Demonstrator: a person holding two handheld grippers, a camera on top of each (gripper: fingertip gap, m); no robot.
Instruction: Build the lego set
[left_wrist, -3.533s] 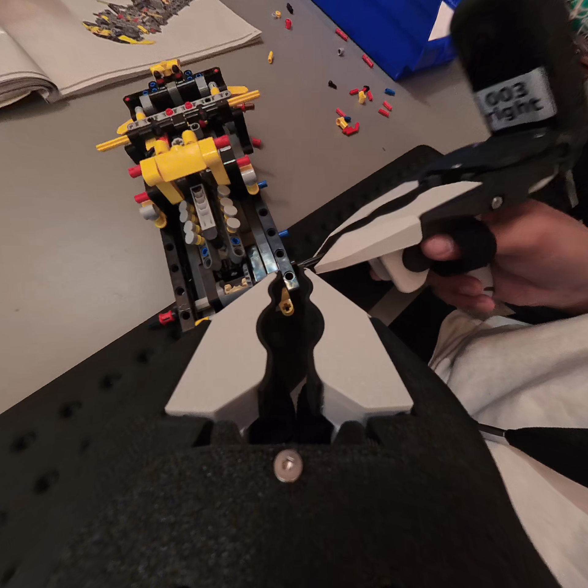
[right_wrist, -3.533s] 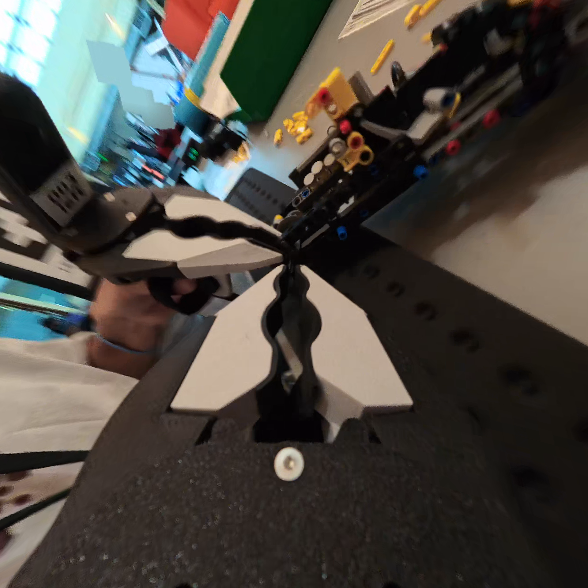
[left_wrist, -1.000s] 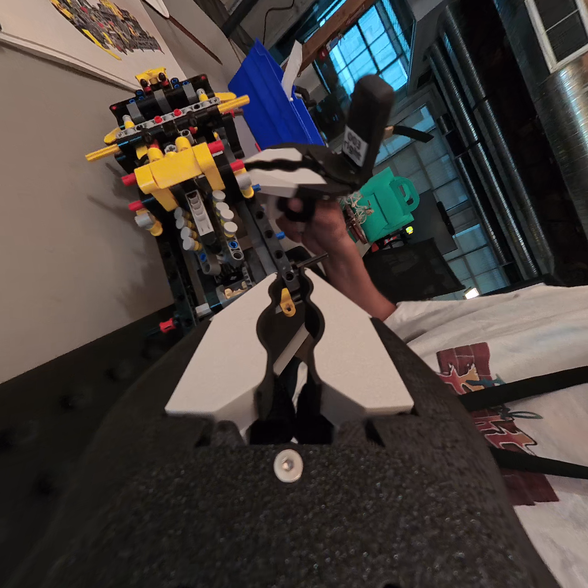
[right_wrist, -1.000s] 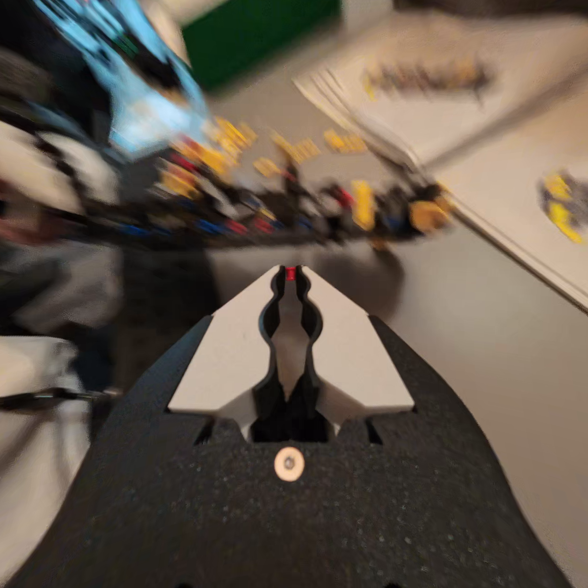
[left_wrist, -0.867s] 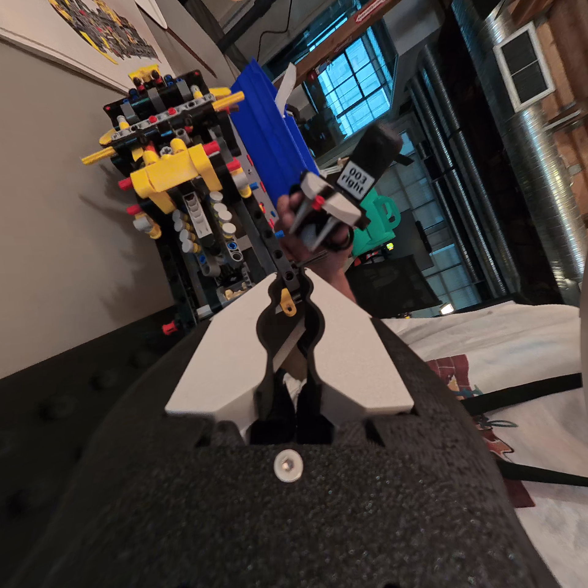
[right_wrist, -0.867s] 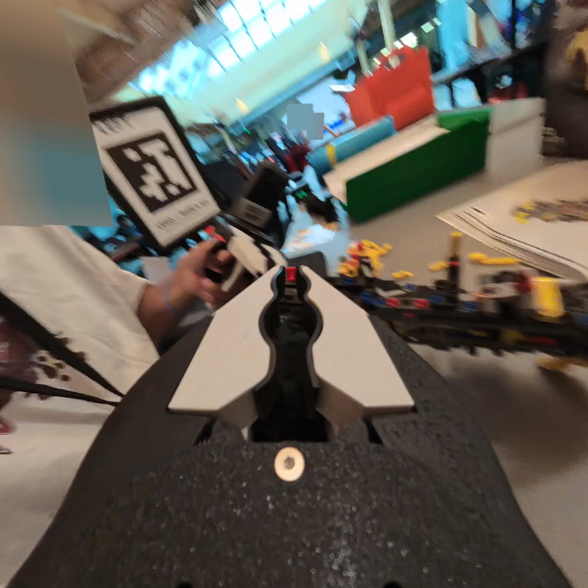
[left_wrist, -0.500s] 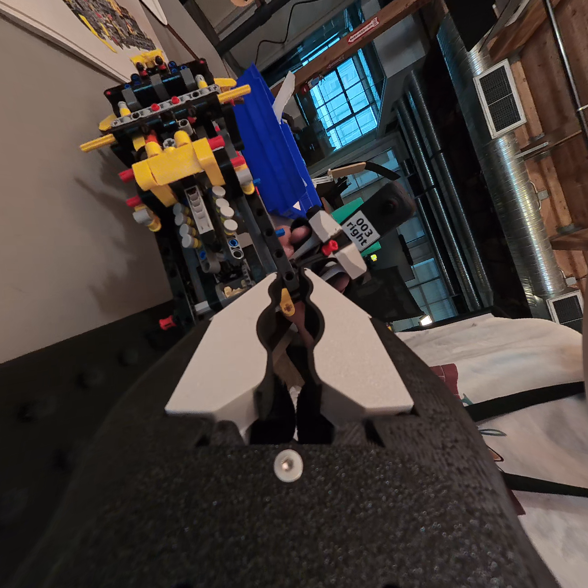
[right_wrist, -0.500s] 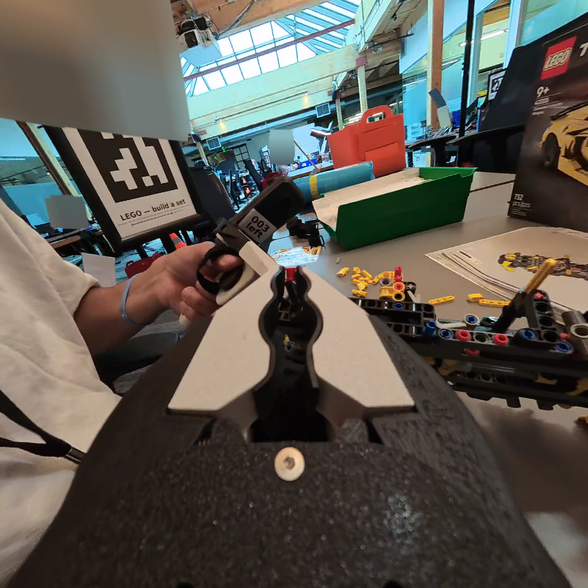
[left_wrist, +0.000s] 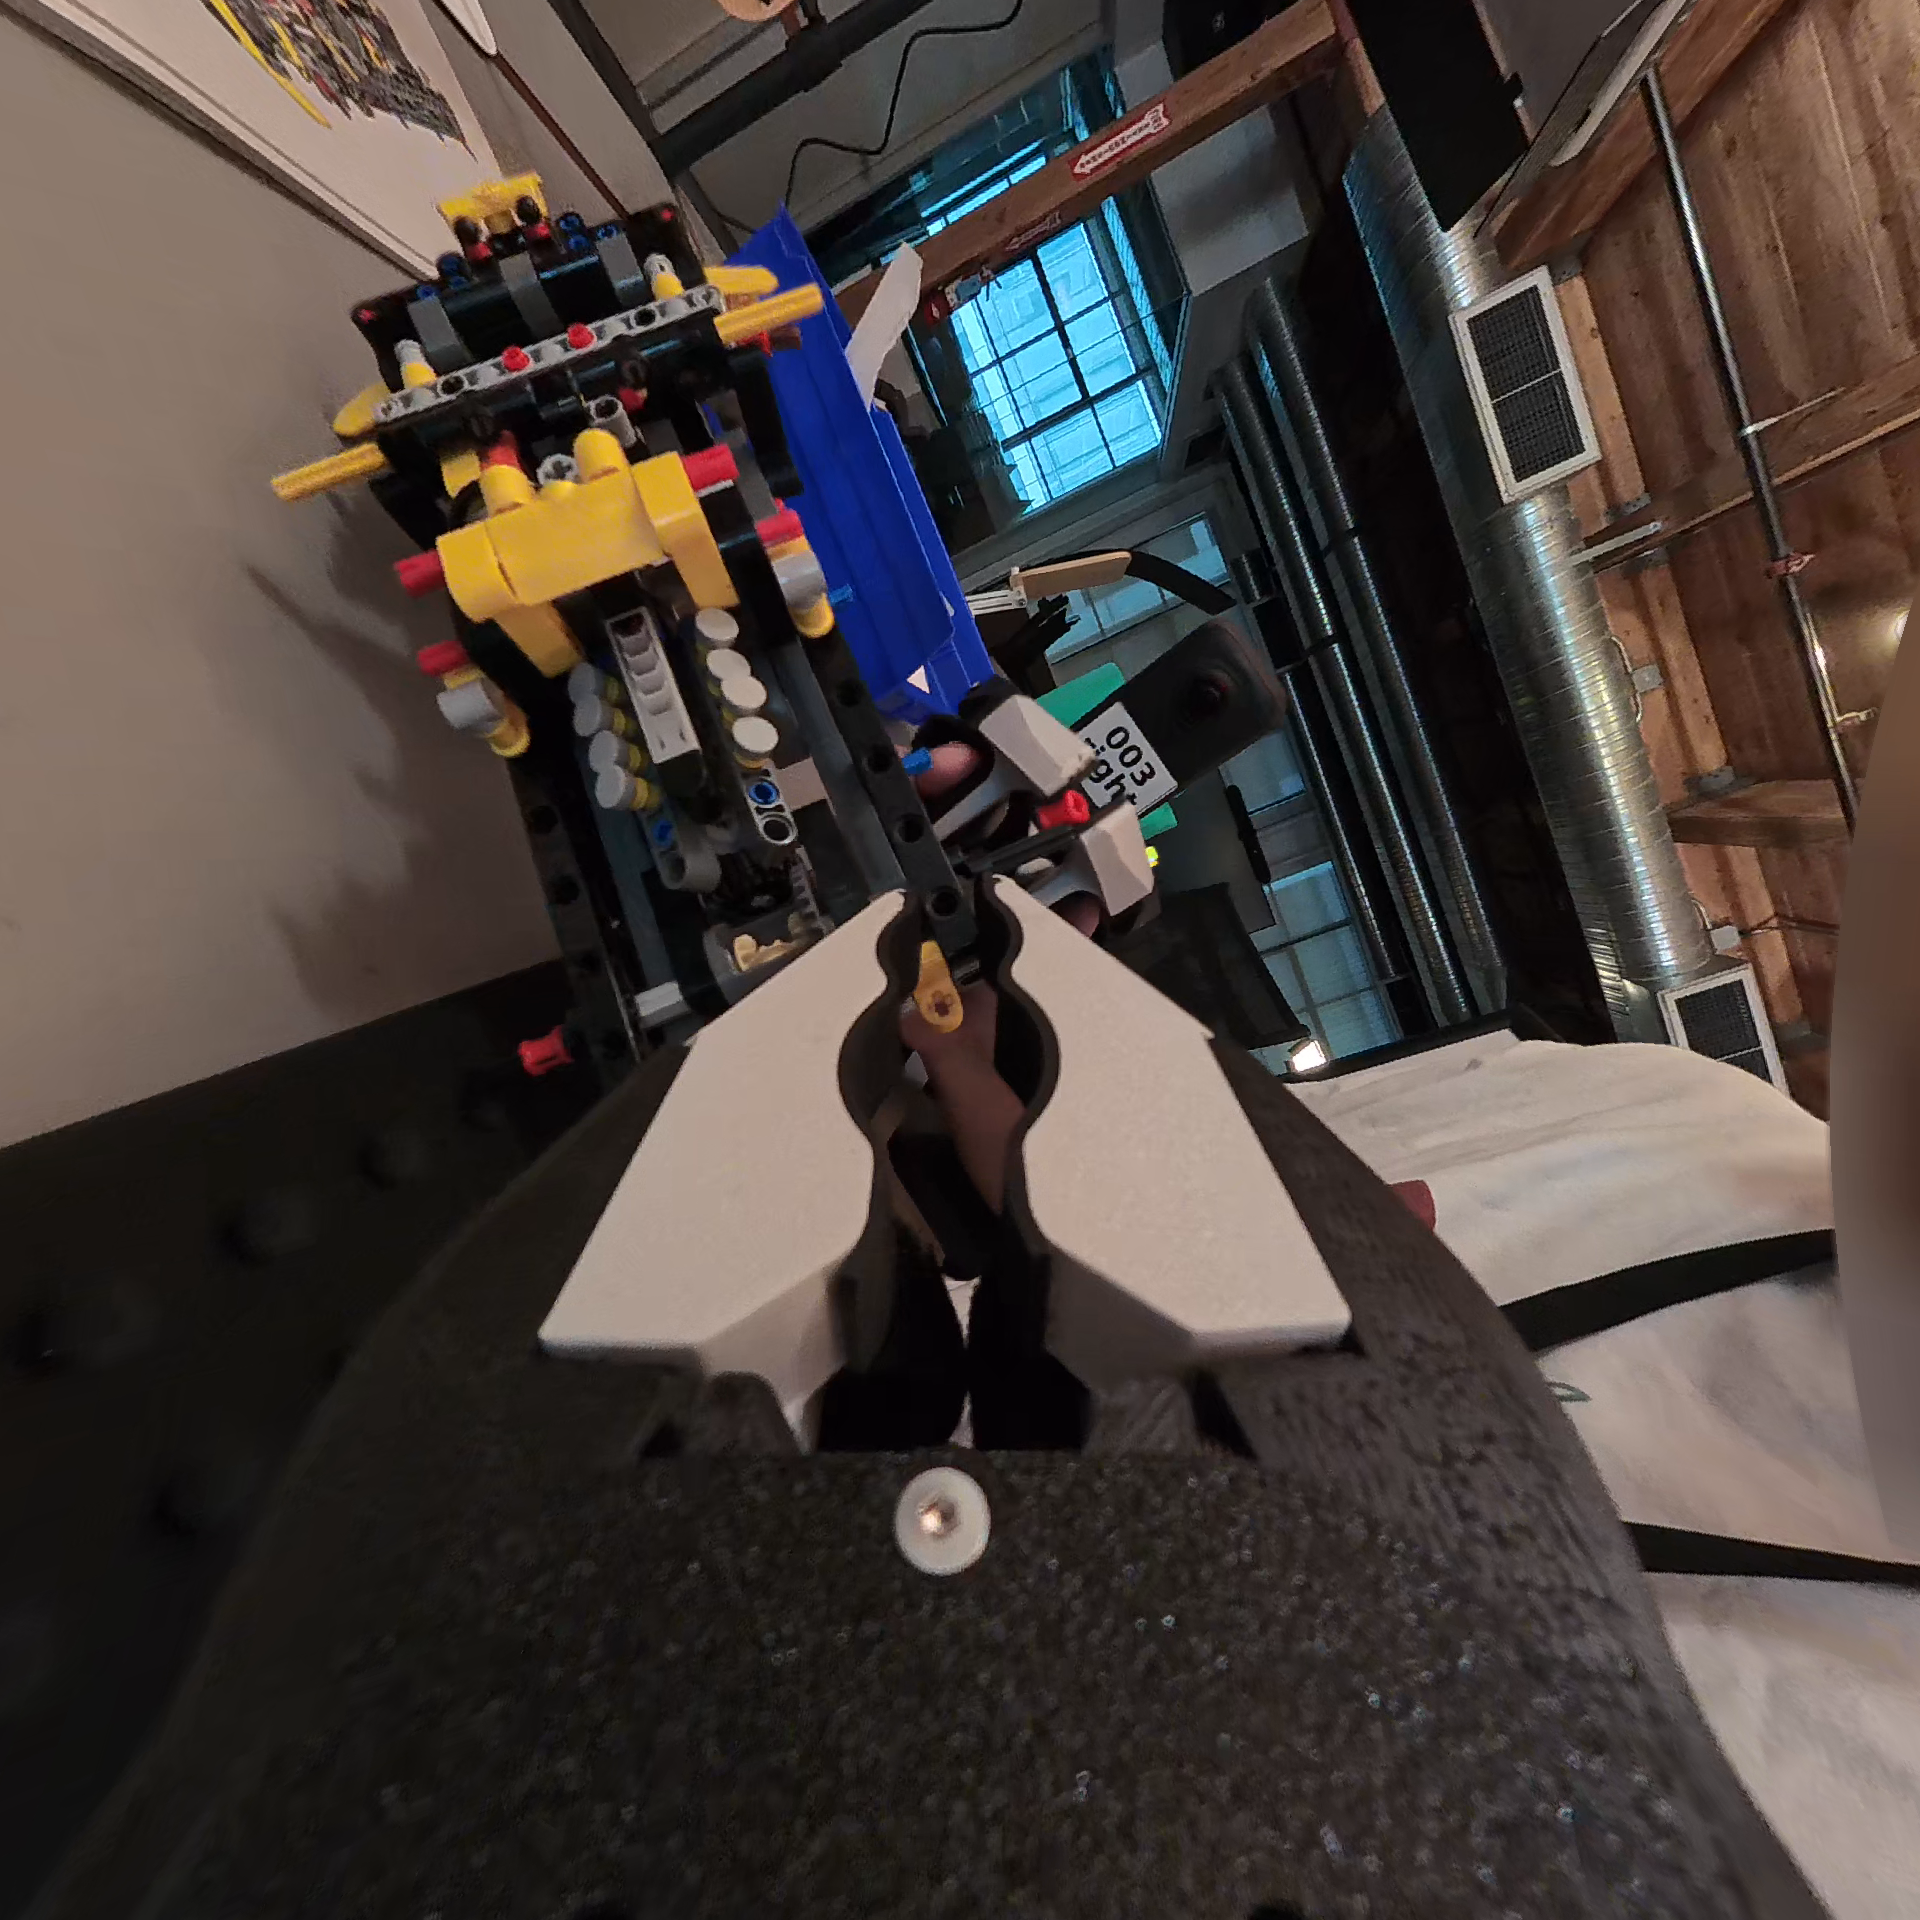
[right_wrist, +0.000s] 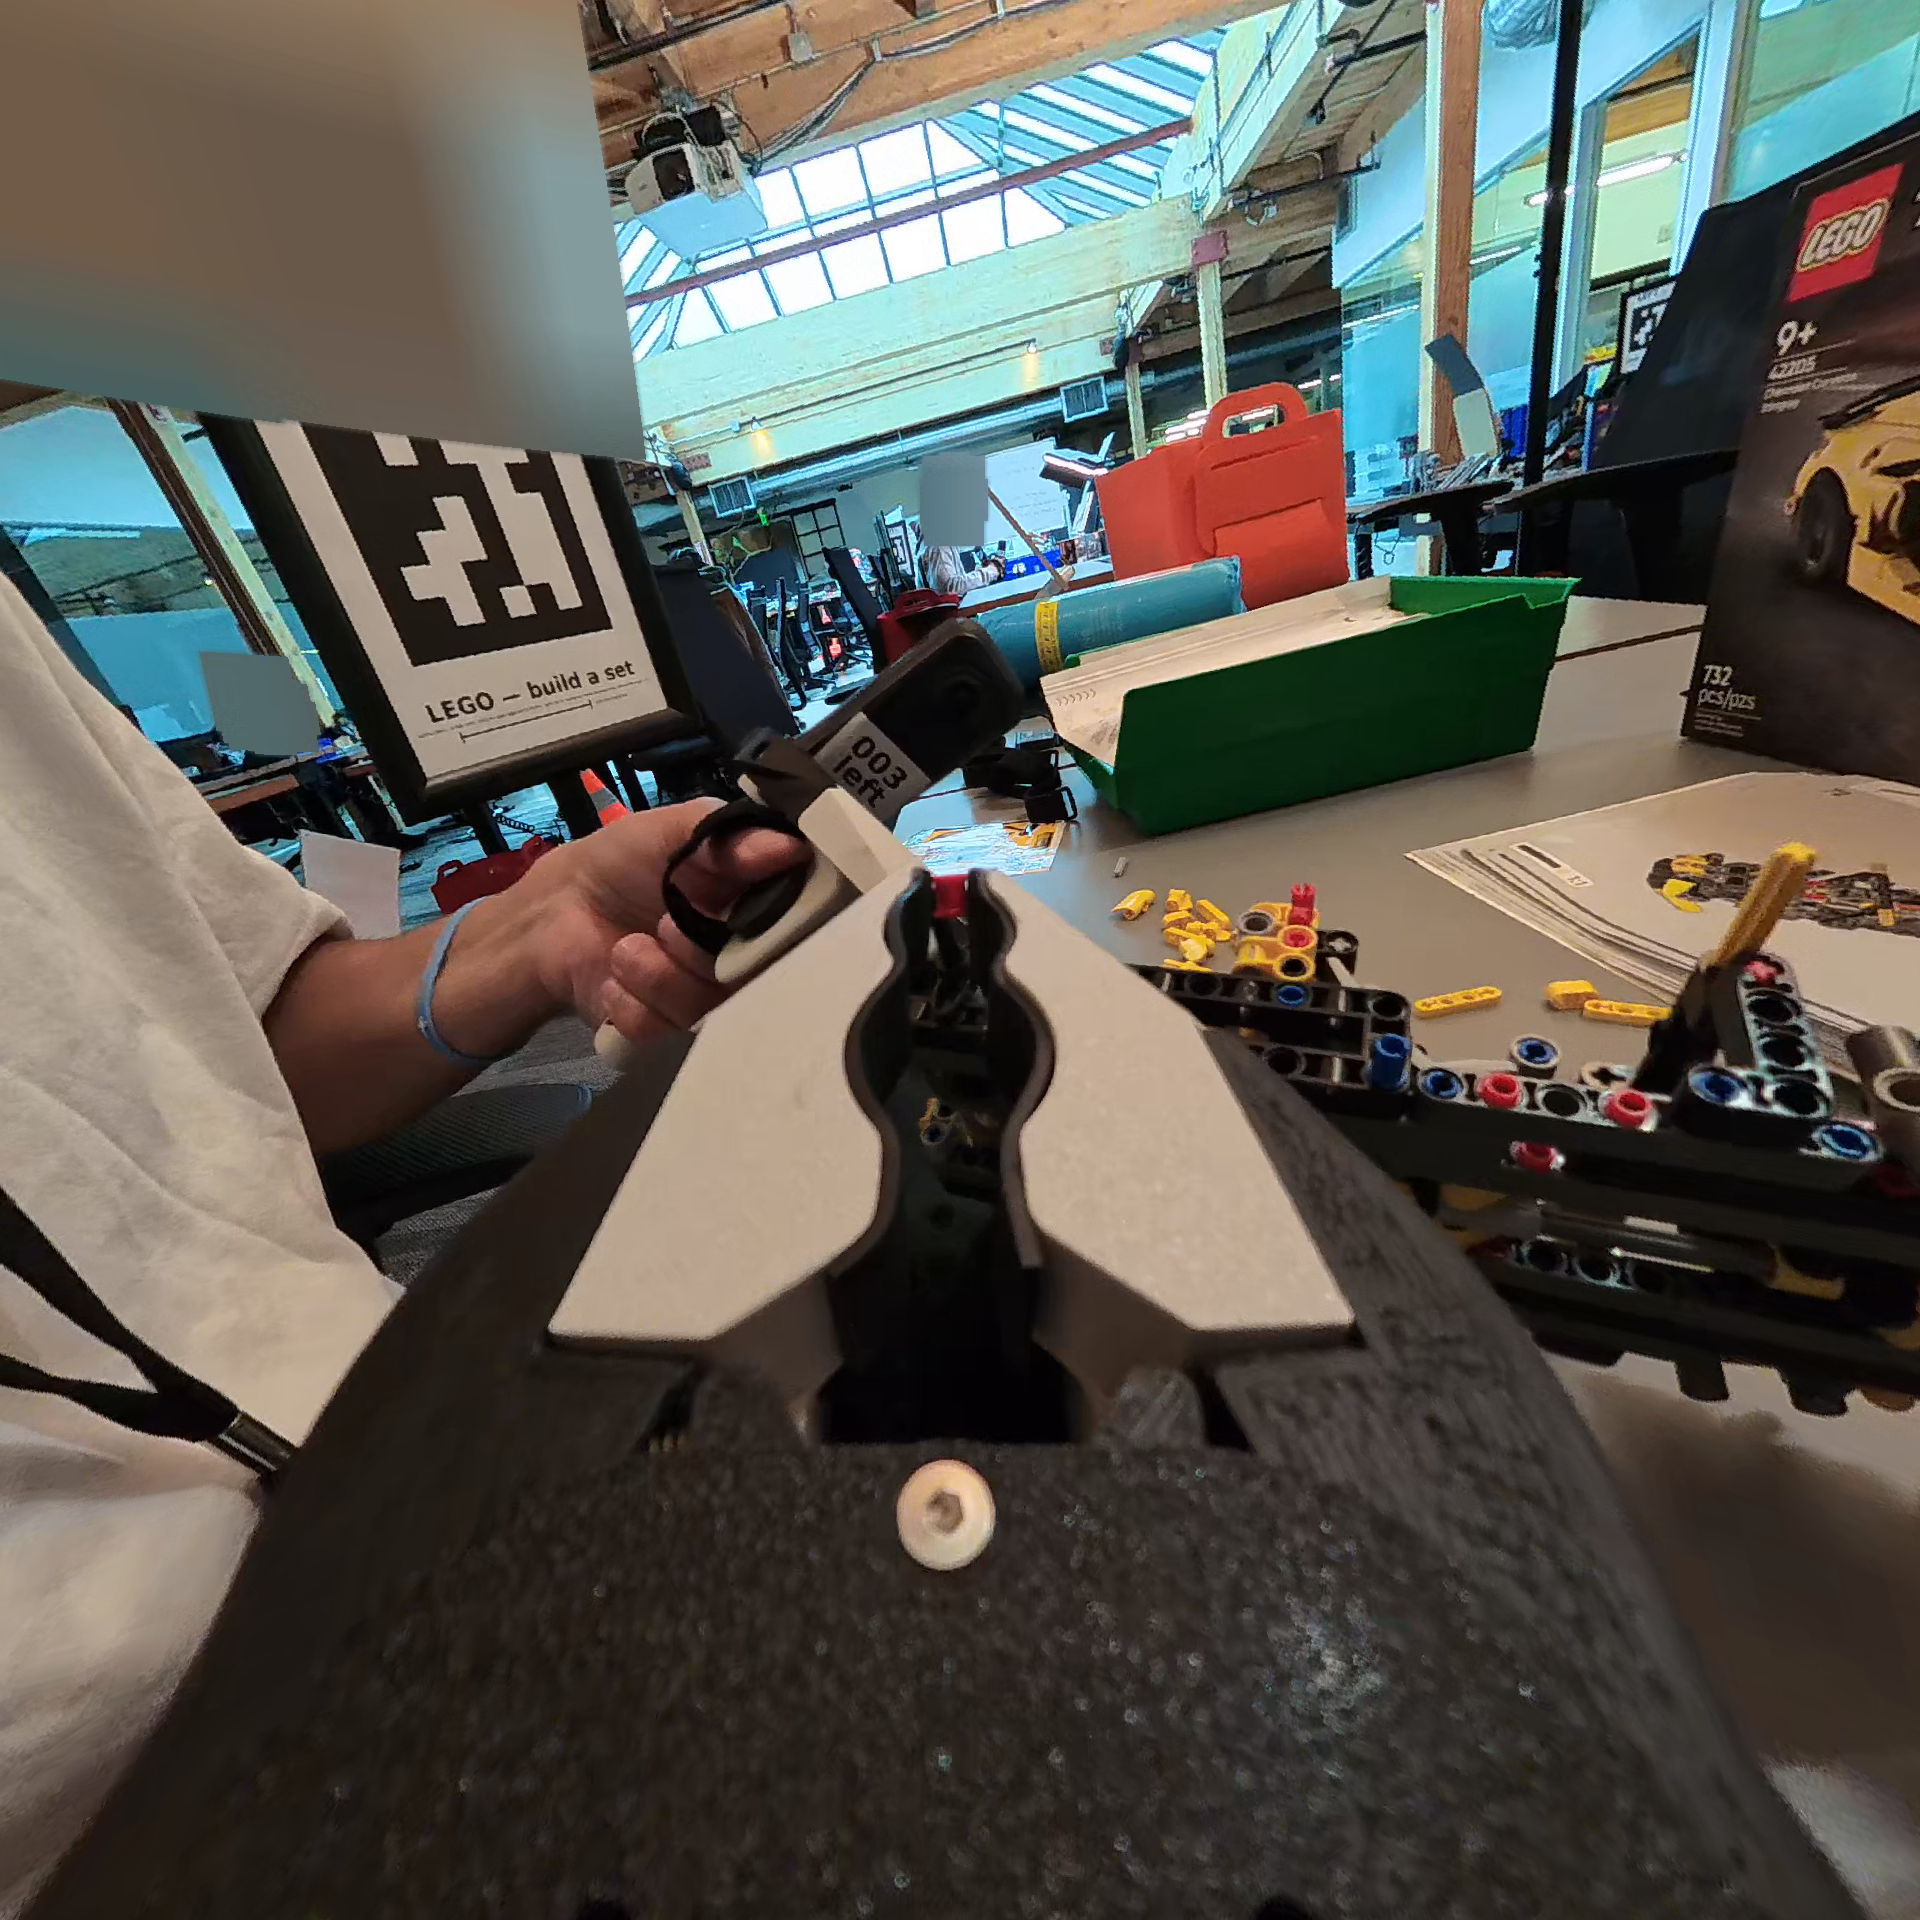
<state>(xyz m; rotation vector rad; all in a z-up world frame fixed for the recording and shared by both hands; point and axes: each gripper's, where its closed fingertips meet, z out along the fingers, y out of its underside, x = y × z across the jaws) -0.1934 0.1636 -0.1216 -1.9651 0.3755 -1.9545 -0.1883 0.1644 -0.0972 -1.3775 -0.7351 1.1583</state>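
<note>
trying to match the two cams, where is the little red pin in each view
Left wrist view: red pin right of centre, in the far right gripper's jaws beside the lego model.
Right wrist view: red pin top centre, at its own jaw tips.
Shared landmark: the model's black holed beam.

A grey desk (right_wrist: 1299, 852) stands in a large workshop hall with timber beams (right_wrist: 914, 301), bright skylights (right_wrist: 883, 239), silver ducts (left_wrist: 1579, 644) and a paned window (left_wrist: 1049, 343).

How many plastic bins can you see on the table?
2. A green bin sits far back on the table, beyond the loose yellow pieces. A blue bin shows just behind the lego model. More could be out of view.
</note>
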